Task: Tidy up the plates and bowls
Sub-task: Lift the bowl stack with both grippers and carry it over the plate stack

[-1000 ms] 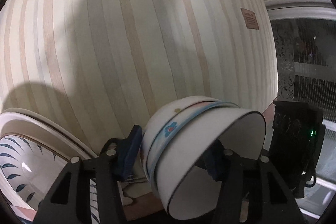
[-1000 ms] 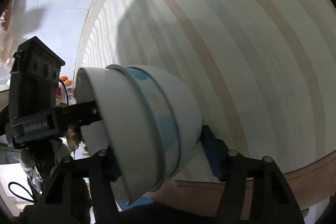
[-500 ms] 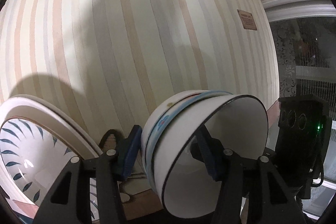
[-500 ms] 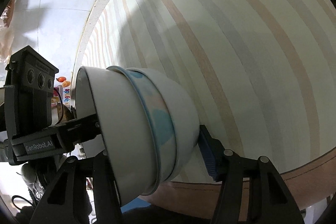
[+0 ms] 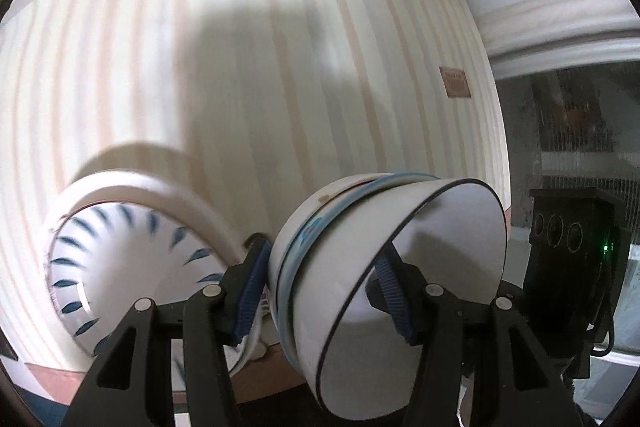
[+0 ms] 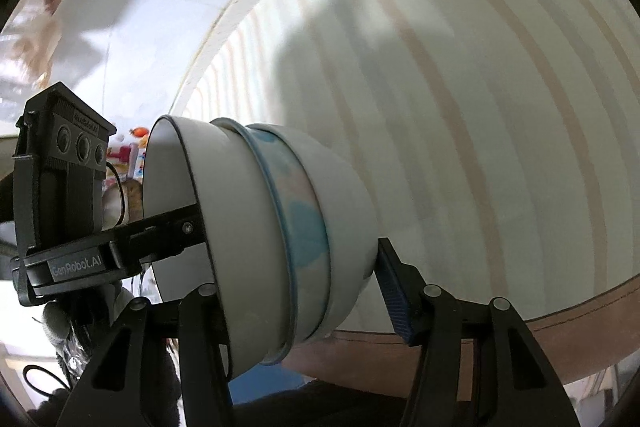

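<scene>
— While the left gripper (image 5: 320, 287) is pinching the stack of bowls (image 5: 400, 247) through its floor, why is one finger reaching inside?

— Because the nested bowls are lying on their side in the air. One blue pad (image 5: 250, 291) is pressing the foot from outside and the other is pressing from within. That way the bowls are being squeezed together and, I judge, are not sliding apart.

— And the right gripper (image 6: 300, 295)?

— It is straddling the same stack, spread wide. One pad is sitting at the foot of the outermost bowl. The other is hiding behind the rim, so I cannot tell whether it is gripping or only guarding.

— What is waiting behind?

— The patterned plate (image 5: 132, 259) is leaning on edge, face out, against the striped wall (image 5: 280, 67), probably to save room. The stack is hovering just beside it, over the brown ledge (image 5: 256, 383). I am guessing it is heading for a spot next to the plate.
</scene>
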The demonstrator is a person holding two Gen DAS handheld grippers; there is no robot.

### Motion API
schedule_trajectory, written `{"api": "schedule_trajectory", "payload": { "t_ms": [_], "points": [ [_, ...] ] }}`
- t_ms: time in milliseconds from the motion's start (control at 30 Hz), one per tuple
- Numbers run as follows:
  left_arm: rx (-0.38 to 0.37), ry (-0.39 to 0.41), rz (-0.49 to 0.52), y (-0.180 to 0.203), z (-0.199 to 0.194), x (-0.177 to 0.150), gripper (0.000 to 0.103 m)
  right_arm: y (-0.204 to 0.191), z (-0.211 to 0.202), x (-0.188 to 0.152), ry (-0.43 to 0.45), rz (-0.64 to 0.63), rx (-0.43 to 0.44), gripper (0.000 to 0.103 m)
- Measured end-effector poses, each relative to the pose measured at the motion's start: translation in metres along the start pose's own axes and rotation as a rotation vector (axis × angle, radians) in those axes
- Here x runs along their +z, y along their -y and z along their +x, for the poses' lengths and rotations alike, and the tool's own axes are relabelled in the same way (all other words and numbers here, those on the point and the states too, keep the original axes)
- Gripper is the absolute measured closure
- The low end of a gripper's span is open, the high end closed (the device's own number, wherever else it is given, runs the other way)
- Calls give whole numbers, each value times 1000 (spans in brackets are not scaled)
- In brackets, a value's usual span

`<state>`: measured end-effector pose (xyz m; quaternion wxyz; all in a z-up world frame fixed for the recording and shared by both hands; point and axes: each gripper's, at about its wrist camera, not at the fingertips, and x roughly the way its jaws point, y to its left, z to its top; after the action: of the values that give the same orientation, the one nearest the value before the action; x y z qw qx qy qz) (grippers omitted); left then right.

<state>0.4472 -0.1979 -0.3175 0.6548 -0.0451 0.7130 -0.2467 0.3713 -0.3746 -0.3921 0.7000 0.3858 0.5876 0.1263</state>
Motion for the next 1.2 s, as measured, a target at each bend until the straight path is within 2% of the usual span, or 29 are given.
{"api": "schedule_trajectory", "payload": {
  "t_ms": [167,567,833,1200],
  "points": [
    [9,52,-63,-31,-25,-10,52,-32,12,5,-37,-68,15,45],
    [25,137,-264,-115,-53,-45,52,-95,83,11,-180,-226,29,46],
    [9,143,-361,-150,-42,-63,52,-116,121,0,-260,-281,8,46],
    [-2,147,-391,-170,-39,-67,51,-118,145,-2,-294,-312,-29,46]
  ]
}}
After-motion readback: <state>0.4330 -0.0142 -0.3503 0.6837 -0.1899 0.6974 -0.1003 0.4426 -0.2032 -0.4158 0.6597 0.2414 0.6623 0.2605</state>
